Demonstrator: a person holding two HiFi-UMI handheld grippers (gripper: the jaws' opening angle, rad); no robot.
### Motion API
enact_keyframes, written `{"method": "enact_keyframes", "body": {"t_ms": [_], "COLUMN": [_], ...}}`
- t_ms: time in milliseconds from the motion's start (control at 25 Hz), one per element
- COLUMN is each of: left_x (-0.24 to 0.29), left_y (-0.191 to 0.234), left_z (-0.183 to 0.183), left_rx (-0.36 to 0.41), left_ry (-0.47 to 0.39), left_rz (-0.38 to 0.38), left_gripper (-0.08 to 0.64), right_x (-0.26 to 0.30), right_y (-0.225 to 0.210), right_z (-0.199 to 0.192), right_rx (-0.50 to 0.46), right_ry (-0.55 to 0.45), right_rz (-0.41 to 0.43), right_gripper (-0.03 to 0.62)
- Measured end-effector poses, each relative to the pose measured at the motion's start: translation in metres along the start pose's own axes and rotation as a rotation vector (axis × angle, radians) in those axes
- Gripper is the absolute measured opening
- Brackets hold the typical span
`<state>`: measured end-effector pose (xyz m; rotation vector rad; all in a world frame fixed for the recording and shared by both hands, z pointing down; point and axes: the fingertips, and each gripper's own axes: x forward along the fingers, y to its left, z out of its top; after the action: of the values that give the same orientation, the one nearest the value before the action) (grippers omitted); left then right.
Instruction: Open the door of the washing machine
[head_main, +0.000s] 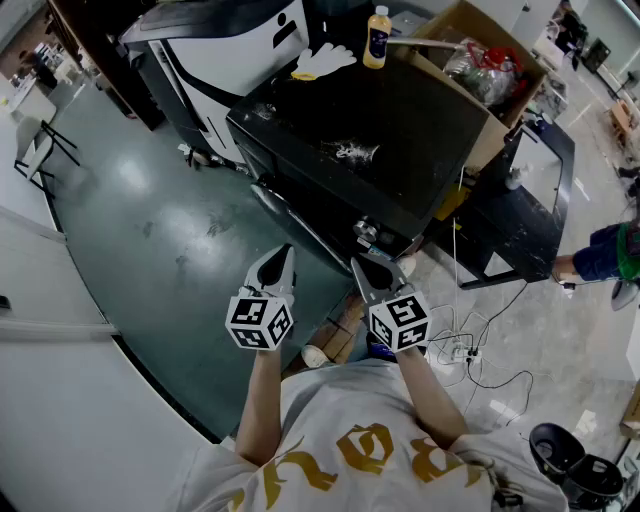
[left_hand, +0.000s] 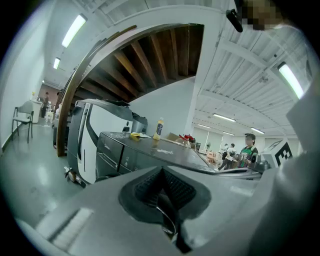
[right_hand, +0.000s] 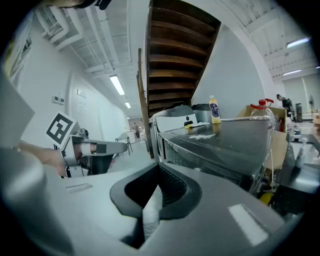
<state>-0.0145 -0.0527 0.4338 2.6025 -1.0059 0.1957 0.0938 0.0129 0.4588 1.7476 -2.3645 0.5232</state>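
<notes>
The black washing machine (head_main: 380, 120) stands in front of me in the head view, its front face turned down-left, so I see the door (head_main: 272, 200) only edge-on. My left gripper (head_main: 283, 252) hangs just before that front, shut and empty. My right gripper (head_main: 362, 265) is beside it near the machine's front corner, also shut with nothing held. In the left gripper view the left gripper's (left_hand: 162, 172) jaws meet, and the machine (left_hand: 135, 152) lies beyond them. In the right gripper view the right gripper's (right_hand: 159, 167) pads are pressed together, with the machine (right_hand: 220, 145) to the right.
A yellow bottle (head_main: 377, 38) and a pale glove (head_main: 322, 62) lie on the machine's top. A cardboard box (head_main: 490, 90) is behind it, with a black stand (head_main: 530, 200) at its right. Cables and a power strip (head_main: 460, 350) lie on the floor. A person (head_main: 600, 255) is at the far right.
</notes>
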Motion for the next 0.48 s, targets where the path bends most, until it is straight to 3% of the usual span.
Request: {"method": "enact_keyframes", "body": {"t_ms": [480], "left_x": [0.013], "left_y": [-0.002], "left_z": [-0.014], "left_rx": [-0.022], "left_ry": [0.038], "left_rz": [-0.002], "left_gripper": [0.016], "right_x": [-0.002], "right_y": [-0.01], "right_z": [-0.009], "right_rx": [-0.005], "right_ry": [0.011], "right_rz": [-0.016], "right_gripper": [0.014]}}
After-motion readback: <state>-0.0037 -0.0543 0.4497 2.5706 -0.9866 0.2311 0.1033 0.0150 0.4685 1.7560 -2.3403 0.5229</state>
